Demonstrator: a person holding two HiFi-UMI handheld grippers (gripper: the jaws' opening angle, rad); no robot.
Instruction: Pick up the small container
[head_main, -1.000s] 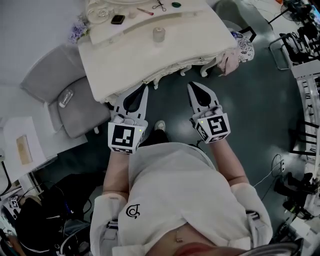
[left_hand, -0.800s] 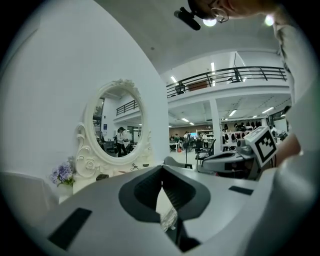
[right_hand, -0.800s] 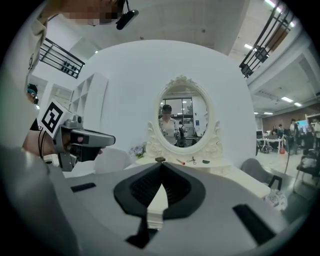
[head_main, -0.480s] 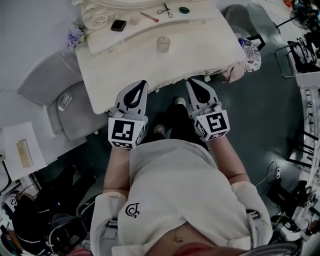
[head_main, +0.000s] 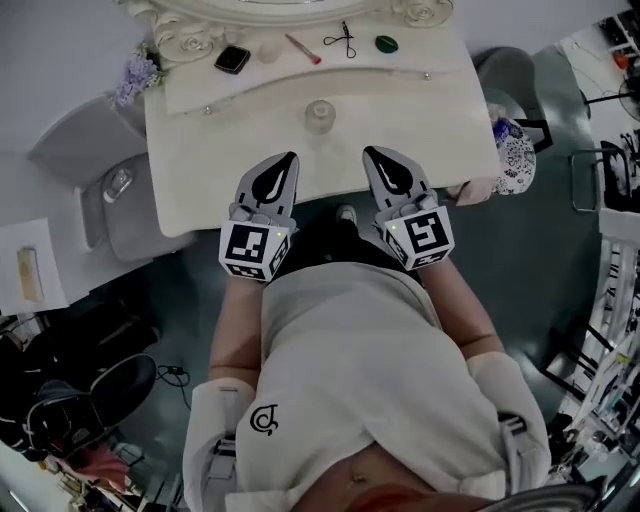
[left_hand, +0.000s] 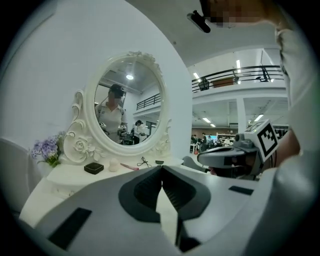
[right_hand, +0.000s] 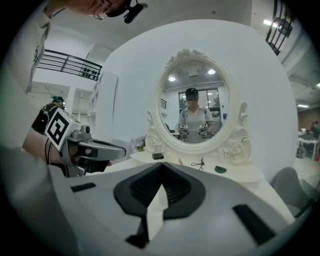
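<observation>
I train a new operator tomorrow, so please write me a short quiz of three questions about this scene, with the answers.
1. True or false: the left gripper and the right gripper are both shut and empty.
2. Which thing on the shelf lies farthest right in the head view? A. black box B. scissors C. green thing
3. Fill in: the container stands on the ____, ahead of both grippers and untouched.
Key: 1 true; 2 C; 3 table.
</observation>
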